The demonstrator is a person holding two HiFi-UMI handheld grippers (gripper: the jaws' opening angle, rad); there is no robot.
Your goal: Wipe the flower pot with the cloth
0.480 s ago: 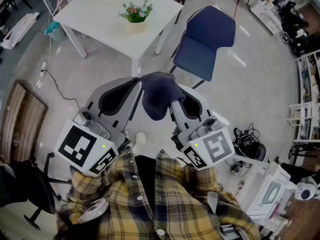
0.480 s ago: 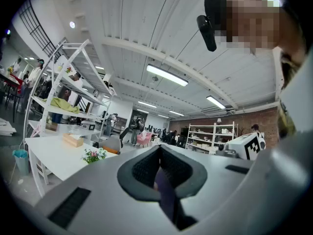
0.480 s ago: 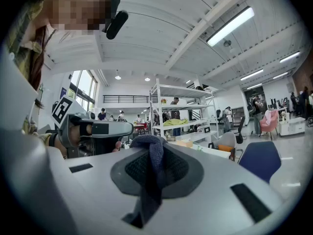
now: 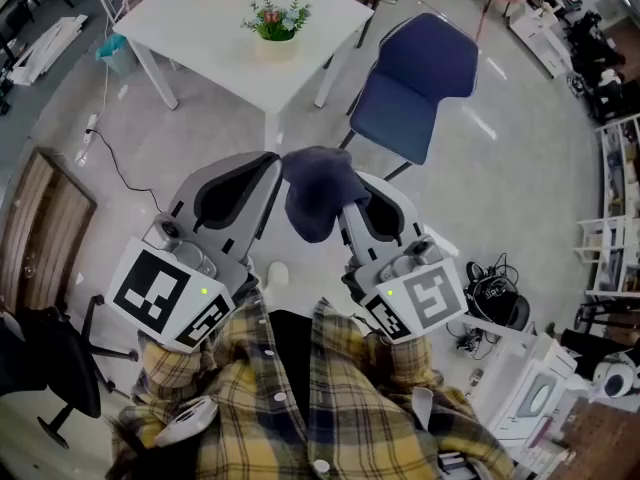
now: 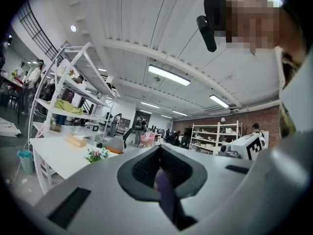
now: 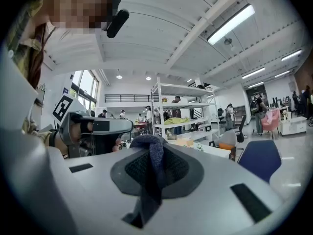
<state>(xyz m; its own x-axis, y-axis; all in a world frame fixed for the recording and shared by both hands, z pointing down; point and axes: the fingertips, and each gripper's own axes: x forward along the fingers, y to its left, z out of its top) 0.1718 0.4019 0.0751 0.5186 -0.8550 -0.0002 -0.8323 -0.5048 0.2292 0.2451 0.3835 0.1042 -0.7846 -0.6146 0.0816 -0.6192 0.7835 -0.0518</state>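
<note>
A small pot with pink and white flowers [image 4: 275, 46] stands on the white table [image 4: 200, 38], far ahead of both grippers; it also shows as the flower pot [image 5: 96, 155] at the left. A dark blue cloth [image 4: 316, 200] hangs bunched between the two gripper tips, close in front of the person's plaid shirt. My left gripper [image 4: 273, 163] is shut on one edge of the cloth [image 5: 165, 194]. My right gripper [image 4: 350, 186] is shut on the other part of the cloth [image 6: 152, 156], which drapes over its tip.
A blue chair [image 4: 420, 73] stands right of the table. A cable [image 4: 120, 173] runs over the grey floor at the left, beside a wooden panel [image 4: 45, 248]. Black gear [image 4: 495, 298] and white equipment [image 4: 545, 393] lie at the lower right. White shelving [image 6: 178, 109] stands beyond the table.
The table and floor have slid slightly in the head view. Both grippers and the cloth keep their place.
</note>
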